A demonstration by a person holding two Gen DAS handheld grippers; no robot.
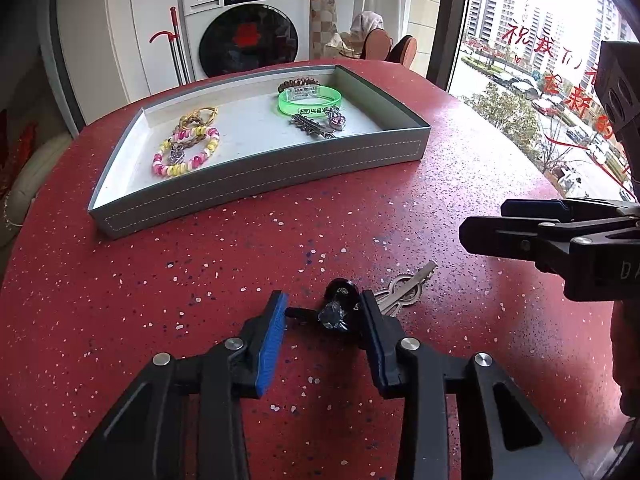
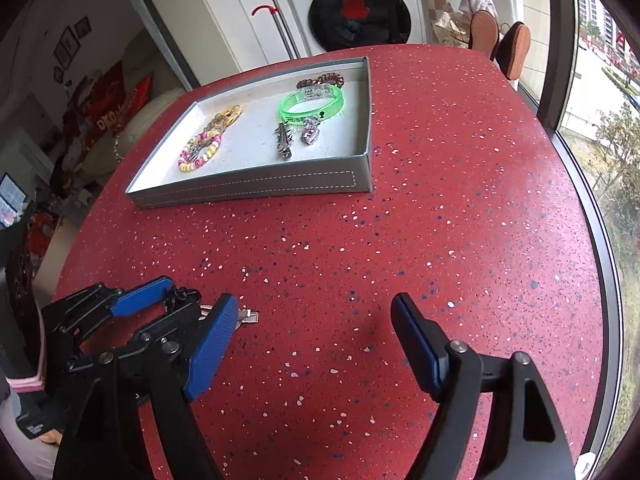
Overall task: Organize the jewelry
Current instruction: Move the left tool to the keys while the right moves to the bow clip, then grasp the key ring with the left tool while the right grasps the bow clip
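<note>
A bunch of silver keys (image 1: 404,286) with a black charm (image 1: 336,312) lies on the red speckled table (image 1: 200,264), near its front. My left gripper (image 1: 324,314) straddles the black charm. Its right finger is against the charm and its left blue pad (image 1: 274,332) stands just off it, so it is open. The right wrist view shows the keys (image 2: 246,316) beside the left gripper (image 2: 182,297). My right gripper (image 2: 314,302) hovers open over bare table to the right, nothing between its fingers. The grey tray (image 1: 260,176) holds a beaded bracelet (image 1: 186,152), a green band (image 1: 310,100) and a silver clip (image 1: 312,126).
The tray (image 2: 256,188) sits at the table's far side, with a brown coil tie (image 1: 298,82) and braided cord (image 1: 198,118) also in it. A washing machine (image 1: 248,32) stands behind the table. A large window (image 1: 540,80) runs along the right edge.
</note>
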